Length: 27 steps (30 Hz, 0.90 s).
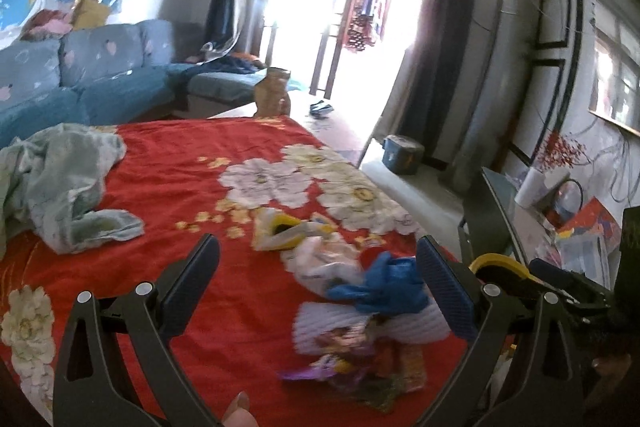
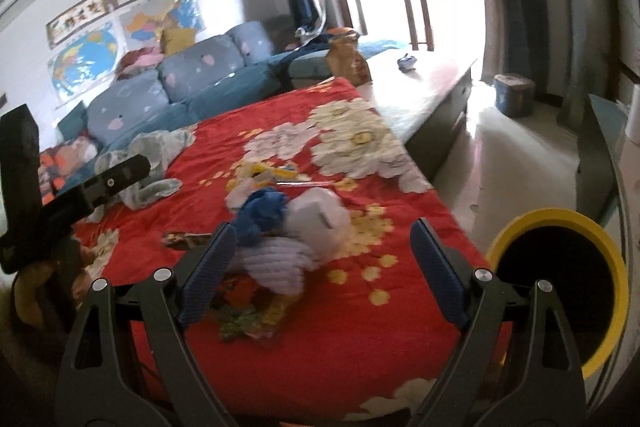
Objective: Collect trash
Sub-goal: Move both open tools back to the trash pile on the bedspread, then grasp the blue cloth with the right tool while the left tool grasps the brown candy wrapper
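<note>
Red floral cloth (image 1: pixel 192 187) covers the long low worktop in a living room, with a blue sofa (image 1: pixel 100 75) behind it and bright balcony doors beyond. On the cloth lies a loose heap of trash: a blue plastic bag (image 1: pixel 384 279) crumpled on top, a white plastic bag (image 1: pixel 324 263) behind it, a ribbed white foam sleeve (image 1: pixel 360 323) nearer the cameras, printed snack wrappers (image 1: pixel 360 371) in front of that, and a yellow-and-white wrapper (image 1: pixel 280 227) at the far end. A pale green cloth (image 1: pixel 60 183) lies well apart, toward the sofa side.

The left tool (image 1: pixel 320 279) hangs above the near part of the cloth with its jaws spread wide and nothing between the pads. From it the heap lies ahead and to the right, close by the right-hand finger. The right tool (image 2: pixel 320 259) is likewise wide open and empty, and from it the heap lies ahead and to the left, the foam sleeve just beyond its left finger. So the heap sits between the two tools, strung out lengthwise away from them along the worktop. The right tool looks slightly nearer to the foam sleeve and blue bag. A yellow-rimmed bin (image 2: pixel 560 287) stands just right of the right tool, off the worktop's edge, which seems the likely place for the trash.
</note>
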Each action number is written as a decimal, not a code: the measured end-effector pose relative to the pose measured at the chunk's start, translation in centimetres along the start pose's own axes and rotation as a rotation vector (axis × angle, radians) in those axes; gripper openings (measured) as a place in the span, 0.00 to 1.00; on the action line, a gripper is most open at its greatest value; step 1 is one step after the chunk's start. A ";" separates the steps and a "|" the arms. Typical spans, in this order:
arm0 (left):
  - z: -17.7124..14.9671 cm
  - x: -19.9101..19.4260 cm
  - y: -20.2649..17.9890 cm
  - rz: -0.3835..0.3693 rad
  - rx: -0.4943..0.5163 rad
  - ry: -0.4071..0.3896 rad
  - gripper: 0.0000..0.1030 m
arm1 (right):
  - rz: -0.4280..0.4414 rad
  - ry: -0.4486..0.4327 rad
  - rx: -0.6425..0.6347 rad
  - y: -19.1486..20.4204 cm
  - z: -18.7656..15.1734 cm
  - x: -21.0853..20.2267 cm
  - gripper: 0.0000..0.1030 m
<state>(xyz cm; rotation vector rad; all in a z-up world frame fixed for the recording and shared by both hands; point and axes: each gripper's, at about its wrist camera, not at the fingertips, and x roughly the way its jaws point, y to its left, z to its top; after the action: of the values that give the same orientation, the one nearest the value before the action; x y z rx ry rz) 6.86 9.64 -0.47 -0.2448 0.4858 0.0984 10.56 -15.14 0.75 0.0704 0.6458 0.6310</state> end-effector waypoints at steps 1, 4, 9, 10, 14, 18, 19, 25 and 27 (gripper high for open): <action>0.0 -0.1 0.6 -0.001 -0.011 0.006 0.92 | 0.008 0.007 -0.006 0.4 0.0 0.3 0.74; -0.3 0.0 2.1 -0.011 -0.049 0.037 0.92 | 0.031 0.029 -0.021 1.2 0.2 1.2 0.70; -1.4 0.2 3.5 -0.061 -0.093 0.102 0.85 | 0.065 0.071 -0.020 2.1 0.2 3.0 0.61; -1.6 0.3 3.7 -0.079 -0.103 0.118 0.83 | 0.069 0.083 -0.025 2.4 0.1 3.5 0.58; -2.6 0.8 4.1 -0.126 -0.135 0.175 0.71 | 0.086 0.115 -0.048 3.2 0.0 4.8 0.47; -3.4 1.9 4.2 -0.216 -0.198 0.241 0.62 | 0.100 0.144 -0.050 3.5 -0.2 5.8 0.39; -3.7 2.3 4.2 -0.242 -0.217 0.261 0.59 | 0.099 0.148 -0.051 3.4 -0.2 6.0 0.36; -4.9 3.9 3.4 -0.324 -0.270 0.335 0.48 | 0.108 0.172 -0.051 3.4 -0.4 7.4 0.24; -5.2 4.4 3.2 -0.340 -0.275 0.352 0.33 | 0.111 0.175 -0.048 3.3 -0.4 7.7 0.21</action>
<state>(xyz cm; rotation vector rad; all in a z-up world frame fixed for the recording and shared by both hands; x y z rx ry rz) 7.87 11.50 -7.69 -0.6163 0.7743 -0.2151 13.32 -8.10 -2.90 0.0058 0.7994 0.7648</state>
